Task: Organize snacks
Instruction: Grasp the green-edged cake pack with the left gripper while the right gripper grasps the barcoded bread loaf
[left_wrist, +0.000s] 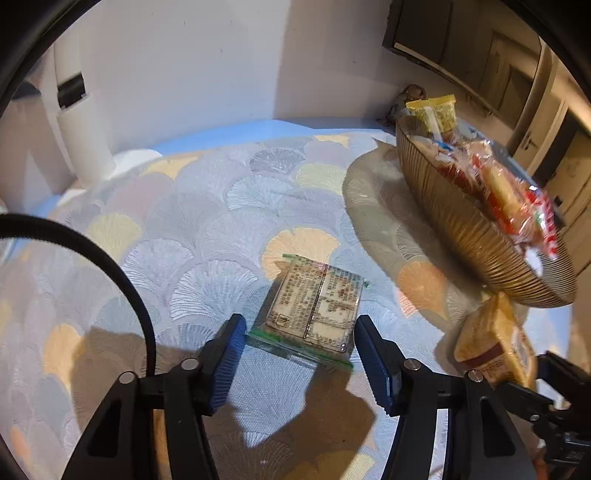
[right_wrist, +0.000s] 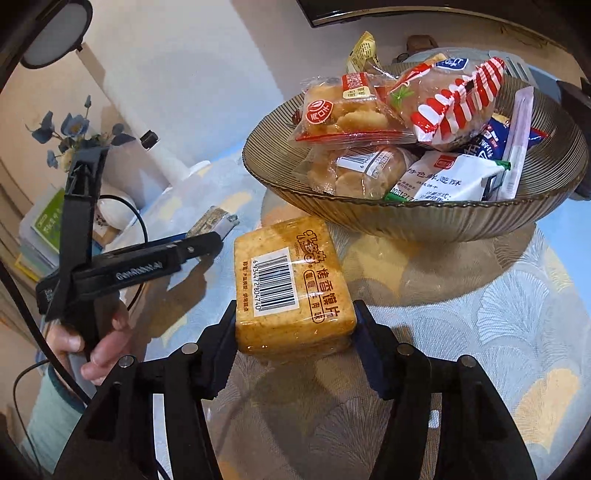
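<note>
A ribbed glass bowl (right_wrist: 424, 221) holds several wrapped snacks; it also shows in the left wrist view (left_wrist: 461, 229). My right gripper (right_wrist: 295, 321) is shut on an orange cracker pack (right_wrist: 291, 288) with a barcode, held just in front of the bowl; the pack also shows in the left wrist view (left_wrist: 491, 339). My left gripper (left_wrist: 301, 347) is open, its blue pads on either side of the near end of a green-edged snack packet (left_wrist: 314, 314) lying on the tablecloth. The left gripper (right_wrist: 207, 240) appears side-on in the right wrist view.
The table has a fan-patterned cloth (left_wrist: 184, 240) and stands against a white wall (left_wrist: 184, 55). A white device (left_wrist: 74, 110) stands at the back left. Blue flowers (right_wrist: 70, 133) and boxes (right_wrist: 44, 225) lie beyond the table's left side.
</note>
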